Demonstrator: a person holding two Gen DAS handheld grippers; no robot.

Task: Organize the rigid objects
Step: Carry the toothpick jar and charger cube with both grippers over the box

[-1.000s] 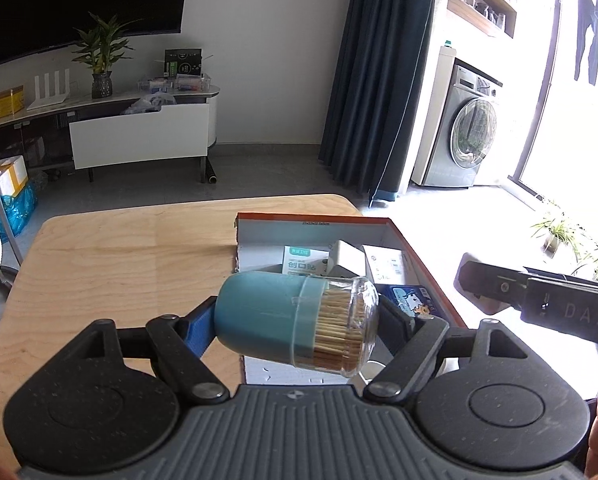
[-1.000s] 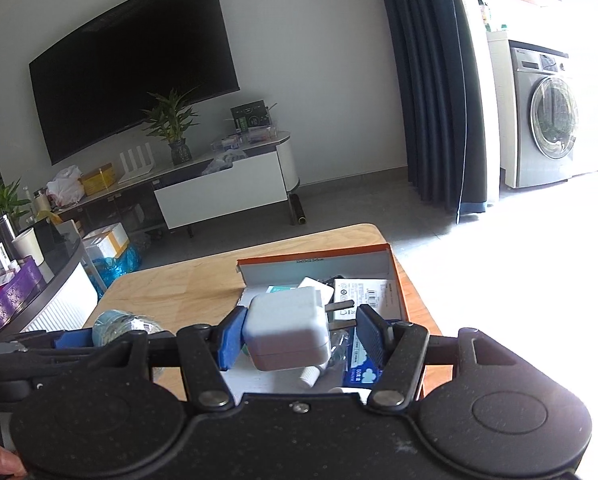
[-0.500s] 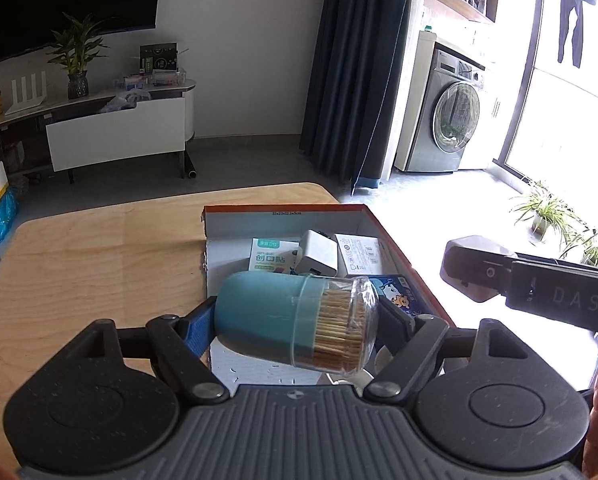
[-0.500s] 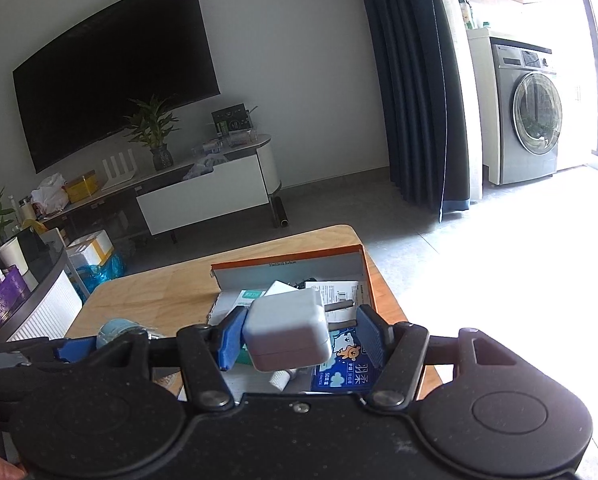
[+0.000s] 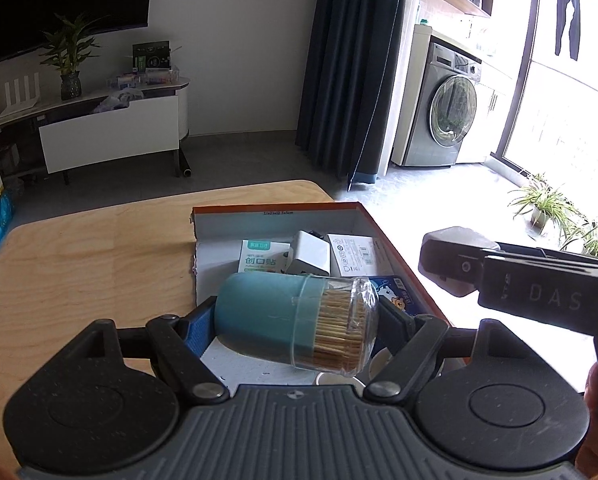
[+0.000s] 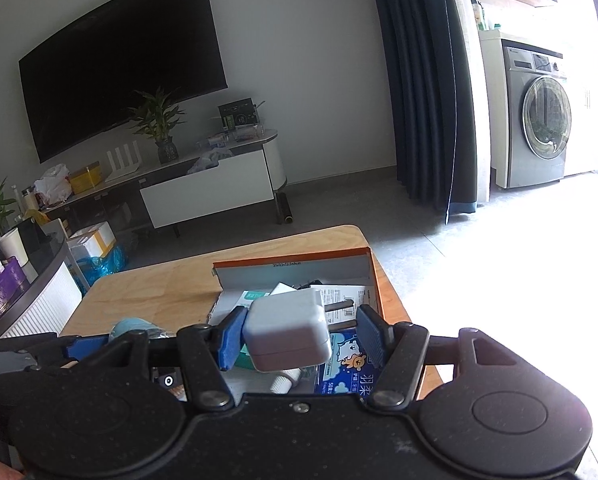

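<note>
My left gripper is shut on a teal toothpick holder with a clear cap, held on its side above the near end of an orange-edged cardboard box. My right gripper is shut on a white plug adapter, held above the same box; its prongs point right. The right gripper also shows in the left wrist view at the box's right side. The box holds a white charger, a teal-and-white carton and a blue pack.
The box lies on a light wooden table near its right edge. Beyond the table are a TV stand, a dark curtain and a washing machine. A counter with clutter stands to the left.
Both grippers have moved forward and right over the box, still holding their objects. The box contents now sit nearer under the grippers.
</note>
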